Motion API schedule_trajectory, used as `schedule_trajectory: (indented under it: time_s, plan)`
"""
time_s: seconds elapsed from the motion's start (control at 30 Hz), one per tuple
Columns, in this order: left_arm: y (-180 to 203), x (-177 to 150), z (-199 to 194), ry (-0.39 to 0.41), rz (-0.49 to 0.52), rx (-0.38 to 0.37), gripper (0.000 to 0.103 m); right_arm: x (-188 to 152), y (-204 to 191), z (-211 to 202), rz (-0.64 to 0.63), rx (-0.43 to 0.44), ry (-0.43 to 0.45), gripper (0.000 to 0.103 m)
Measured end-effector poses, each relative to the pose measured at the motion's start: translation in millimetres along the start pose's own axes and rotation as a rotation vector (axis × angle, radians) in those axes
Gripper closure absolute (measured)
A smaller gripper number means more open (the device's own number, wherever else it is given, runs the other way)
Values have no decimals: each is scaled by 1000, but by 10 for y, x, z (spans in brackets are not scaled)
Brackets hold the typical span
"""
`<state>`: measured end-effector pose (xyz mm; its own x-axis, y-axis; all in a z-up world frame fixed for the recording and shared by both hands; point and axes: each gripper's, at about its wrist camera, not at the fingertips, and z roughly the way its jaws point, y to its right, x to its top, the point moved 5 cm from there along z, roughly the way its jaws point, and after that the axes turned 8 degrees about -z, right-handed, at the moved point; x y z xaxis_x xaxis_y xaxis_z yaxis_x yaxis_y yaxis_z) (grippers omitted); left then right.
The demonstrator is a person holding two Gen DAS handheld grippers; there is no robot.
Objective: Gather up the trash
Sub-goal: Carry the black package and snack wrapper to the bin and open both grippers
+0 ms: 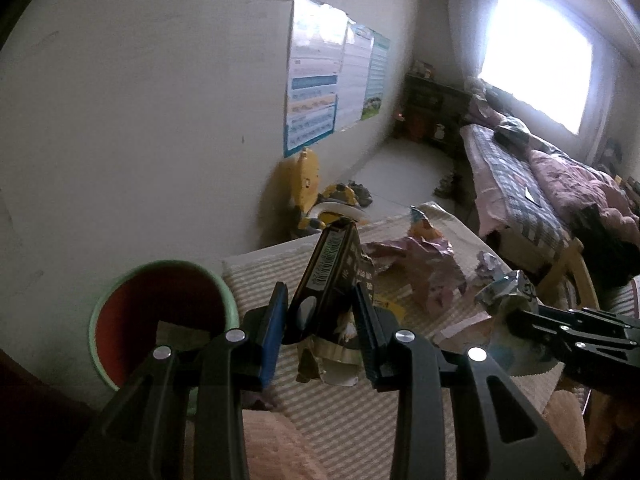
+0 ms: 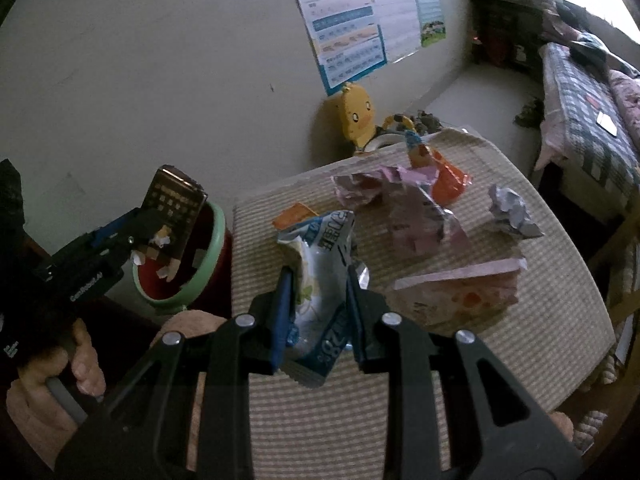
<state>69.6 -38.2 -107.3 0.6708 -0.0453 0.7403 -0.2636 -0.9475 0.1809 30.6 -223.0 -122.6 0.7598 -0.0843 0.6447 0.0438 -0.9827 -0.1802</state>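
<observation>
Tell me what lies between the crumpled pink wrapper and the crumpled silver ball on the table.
Only bare striped tablecloth lies between the crumpled pink wrapper and the crumpled silver ball; the right wrist view shows it.

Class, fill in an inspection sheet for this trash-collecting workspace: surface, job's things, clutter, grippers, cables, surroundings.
Surface: striped cloth covering the table.
Job's things: green-rimmed bin beside the table; crumpled pink wrapper, paper ball, orange wrapper on the cloth.
Clutter: nothing seen.
Grippers: left gripper shut on dark box; right gripper shut on blue-white packet.
Cables: nothing seen.
Surroundings: wall posters, yellow duck toy, bed, window.
</observation>
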Motion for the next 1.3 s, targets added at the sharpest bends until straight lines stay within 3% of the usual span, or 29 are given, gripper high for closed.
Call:
schedule_trajectory:
  time_s: [0.63, 1.3]
  plan:
    - [-764, 44, 82, 6, -120, 100, 72, 229, -613, 472, -90, 73, -54, 77]
    - [-1795, -174, 395, -57, -268, 241, 72, 325, -1190, 1200, -135, 160, -167, 77]
